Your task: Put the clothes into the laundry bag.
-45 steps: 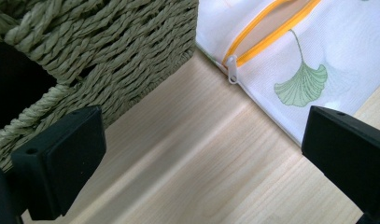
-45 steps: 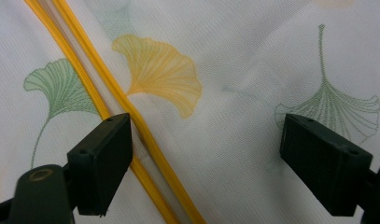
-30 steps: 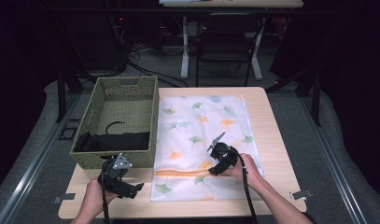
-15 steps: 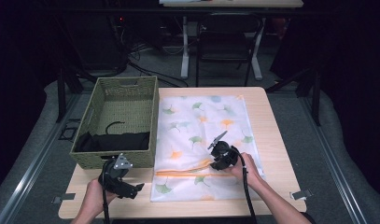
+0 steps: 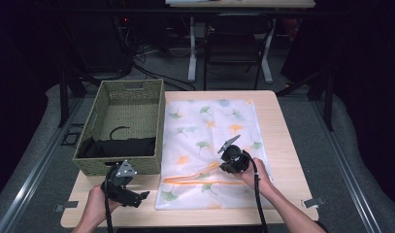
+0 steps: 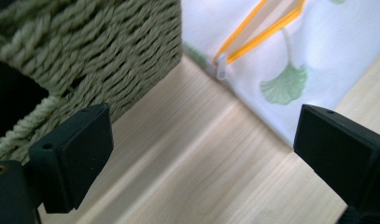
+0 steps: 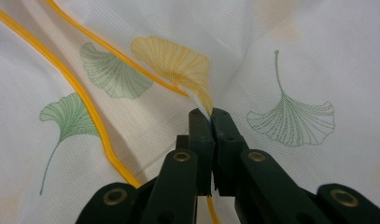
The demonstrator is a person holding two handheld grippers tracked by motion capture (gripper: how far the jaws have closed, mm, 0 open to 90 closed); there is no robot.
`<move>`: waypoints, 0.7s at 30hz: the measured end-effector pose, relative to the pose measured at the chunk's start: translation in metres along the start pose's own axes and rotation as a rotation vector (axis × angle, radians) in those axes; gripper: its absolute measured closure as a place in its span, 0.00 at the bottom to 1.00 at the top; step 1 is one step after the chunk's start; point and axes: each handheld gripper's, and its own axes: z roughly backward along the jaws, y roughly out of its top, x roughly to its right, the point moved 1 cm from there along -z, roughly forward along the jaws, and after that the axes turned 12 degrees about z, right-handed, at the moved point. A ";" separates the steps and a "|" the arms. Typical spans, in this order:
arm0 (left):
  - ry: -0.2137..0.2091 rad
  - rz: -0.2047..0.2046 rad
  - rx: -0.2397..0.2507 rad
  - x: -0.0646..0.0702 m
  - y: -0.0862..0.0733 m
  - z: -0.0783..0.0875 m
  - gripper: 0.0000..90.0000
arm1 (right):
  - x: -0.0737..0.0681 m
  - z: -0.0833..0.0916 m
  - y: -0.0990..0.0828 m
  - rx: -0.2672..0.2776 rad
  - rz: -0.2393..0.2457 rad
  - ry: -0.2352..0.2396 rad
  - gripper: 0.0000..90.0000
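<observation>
- Pinching a fold of the white mesh laundry bag (image 5: pixel 209 145), the right claw (image 7: pixel 211 114) has just been closing and now stands clenched, with the leaf-printed fabric gathered into a small peak between its pads.
- The bag lies flat on the worktop (image 5: pixel 282 126), its long axis running away from the person, just beside the woven basket (image 5: pixel 124 99).
- The orange zipper (image 5: pixel 195 175) crosses the bag's near end, at right angles to that long axis. It gapes open in a narrow wedge, and the right claw grips the upper layer at its right end.
- In the left gripper view the zipper's pull (image 6: pixel 221 72) sits at the bag's left edge, ahead of the left claw (image 6: pixel 201 154) and a little to the right of its line.
- The left claw is released, jaws wide, with nothing but bare wood between them; it hovers low over the worktop at the basket's near corner.
- The left hand is clearly the nearer one to the basket and its dark clothing (image 5: pixel 117 145), while the right holds the bag's mouth.
- My reading: the coming move turns on that opening facing left toward the basket, so lifting the pinched layer would widen the mouth for the left claw's load.
</observation>
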 end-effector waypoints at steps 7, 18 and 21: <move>-0.006 -0.068 0.021 0.002 0.002 0.010 0.02 | 0.003 0.009 0.000 0.046 0.003 0.001 0.98; -0.014 -0.128 0.000 -0.004 0.012 0.022 0.00 | 0.001 0.011 0.000 0.046 0.017 0.012 0.98; -0.017 -0.137 0.002 -0.007 0.017 0.027 0.00 | 0.001 0.012 0.000 0.052 0.031 0.009 0.98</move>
